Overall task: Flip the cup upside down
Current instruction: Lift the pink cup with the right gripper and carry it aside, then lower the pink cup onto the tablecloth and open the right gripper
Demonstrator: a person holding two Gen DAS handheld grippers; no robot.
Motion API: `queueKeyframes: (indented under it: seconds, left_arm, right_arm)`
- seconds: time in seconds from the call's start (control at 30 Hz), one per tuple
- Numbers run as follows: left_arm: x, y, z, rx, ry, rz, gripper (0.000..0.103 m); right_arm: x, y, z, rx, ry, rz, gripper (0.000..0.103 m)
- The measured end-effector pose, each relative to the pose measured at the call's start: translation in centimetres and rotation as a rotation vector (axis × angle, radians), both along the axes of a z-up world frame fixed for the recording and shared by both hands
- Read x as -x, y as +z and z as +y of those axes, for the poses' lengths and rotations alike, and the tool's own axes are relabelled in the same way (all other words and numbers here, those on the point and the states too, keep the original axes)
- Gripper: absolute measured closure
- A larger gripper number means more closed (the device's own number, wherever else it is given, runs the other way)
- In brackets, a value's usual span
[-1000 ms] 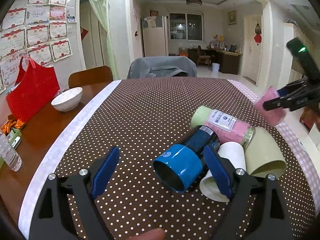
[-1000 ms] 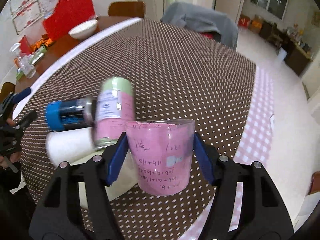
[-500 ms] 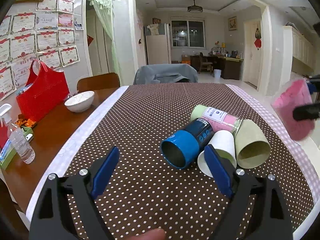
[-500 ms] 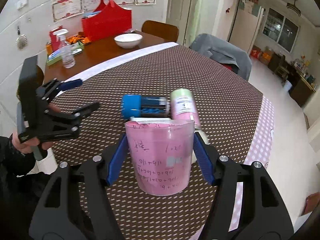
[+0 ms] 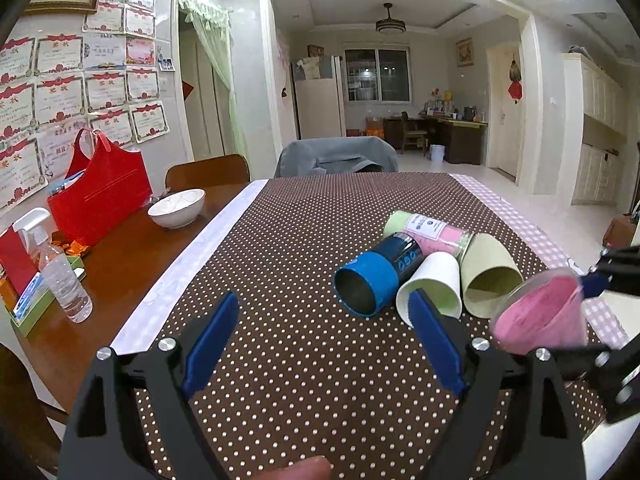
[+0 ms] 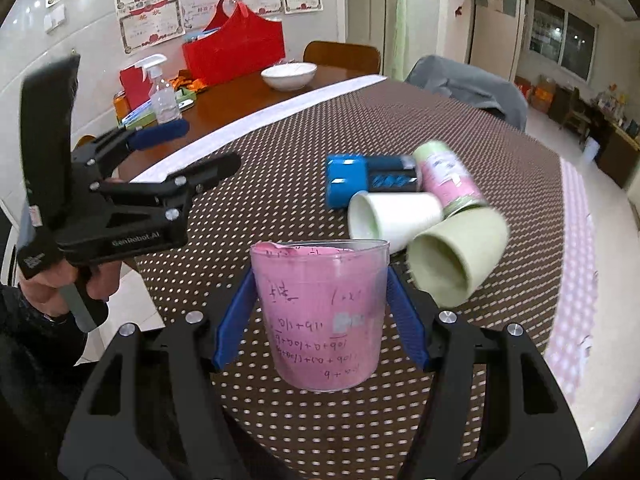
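Note:
My right gripper (image 6: 322,320) is shut on a clear cup lined with pink paper (image 6: 322,316), held above the near edge of the dotted tablecloth (image 6: 440,420). In the left wrist view the pink cup (image 5: 540,316) shows tilted at the right, in the air beside my left gripper. My left gripper (image 5: 320,340) is open and empty over the near part of the table; it also shows in the right wrist view (image 6: 188,148). A blue cup (image 5: 372,276), a white cup (image 5: 430,290), a pale green cup (image 5: 488,280) and a pink-and-green cup (image 5: 430,228) lie on their sides together.
A white bowl (image 5: 176,208), a red bag (image 5: 100,196) and a spray bottle (image 5: 60,272) stand on the bare wood at the left. A chair (image 5: 208,170) and a grey-covered seat (image 5: 336,156) stand at the far end. The table edge runs close at the right.
My right gripper has carried the pink cup down and nearer, toward my left gripper, and turned it. My left gripper has drawn back from the lying cups.

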State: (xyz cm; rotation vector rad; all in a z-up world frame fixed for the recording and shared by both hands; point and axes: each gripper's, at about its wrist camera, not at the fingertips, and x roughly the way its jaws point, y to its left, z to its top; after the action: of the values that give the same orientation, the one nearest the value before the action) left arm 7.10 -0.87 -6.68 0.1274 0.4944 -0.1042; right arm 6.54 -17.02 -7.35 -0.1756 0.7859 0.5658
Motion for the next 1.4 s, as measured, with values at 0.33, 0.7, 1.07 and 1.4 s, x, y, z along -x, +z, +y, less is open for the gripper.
queueKeyframes:
  seconds: [0.33,0.7,1.07,1.4]
  left_arm:
    - [0.9,-1.1,0.8,-0.023,0.015,0.024,0.018]
    - [1.1,-2.1,1.9,-0.025,0.028,0.051,0.018]
    - [1.4,-2.1,2.1,-0.02,0.038,0.052,0.018]
    - [1.6,-1.9,2.2,-0.022,0.041,0.047,0.018]
  right_arm:
    - [-0.6,-4.0,2.3,0.051,0.009,0.057,0.039]
    - [-2.0,-6.1,3.8,0.115,-0.003,0.08,0.038]
    - [-2.2,-6.6,4.3,0.098,-0.012,0.085,0.029]
    - [-2.1,-6.1,3.1,0.028,-0.076,0.056,0.006]
